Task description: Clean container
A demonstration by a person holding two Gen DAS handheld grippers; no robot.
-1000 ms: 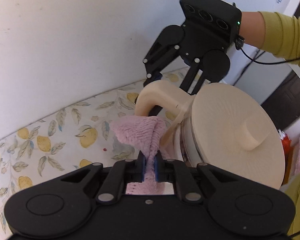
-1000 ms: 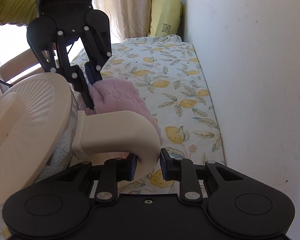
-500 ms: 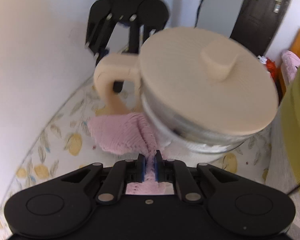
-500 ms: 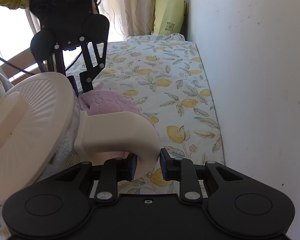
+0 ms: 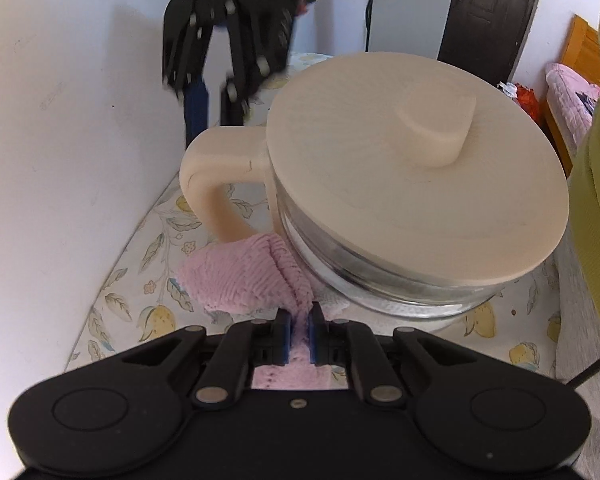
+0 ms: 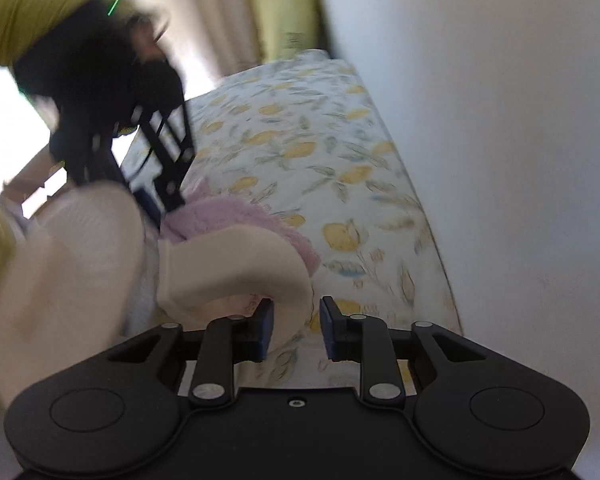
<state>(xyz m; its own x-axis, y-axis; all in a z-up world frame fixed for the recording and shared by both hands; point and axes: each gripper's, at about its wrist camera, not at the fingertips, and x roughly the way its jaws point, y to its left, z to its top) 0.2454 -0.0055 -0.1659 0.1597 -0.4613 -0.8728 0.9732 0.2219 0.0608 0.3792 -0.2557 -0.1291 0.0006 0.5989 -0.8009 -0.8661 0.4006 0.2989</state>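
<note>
Your left tongs (image 5: 299, 330) are clamped on a pink fuzzy cloth (image 5: 244, 280), whose bunched end lies against the lower glass wall of the container (image 5: 384, 276), just under the handle (image 5: 216, 176). The part of the cloth behind the blue pads is cut off by the tongs' black body.

The container is a glass jar with a cream lid (image 5: 416, 176) and a cream loop handle on its left side. It sits low on the lemon-print surface (image 5: 148, 280), near the white wall (image 5: 68, 128), though the lid and cloth hide its base, so you cannot tell whether it rests flat or is tilted. A raised knob (image 5: 440, 128) stands on the lid.

Your right tongs (image 6: 296, 326) are apart. The lower end of the handle sits between them, close against the left pad, with a clear gap to the right pad; blur makes it hard to say whether the left pad touches it. In the left wrist view the right tongs appear far behind the handle, smeared by motion, and their tips are partly hidden by it.

The right wrist view is blurred throughout: the lid is a pale smear at the left, and the left tongs above it show only as a dark shape. A yellow-green sleeve (image 5: 596, 216) cuts off the right edge of the left wrist view, and a dark door (image 5: 488, 12) stands far behind.
</note>
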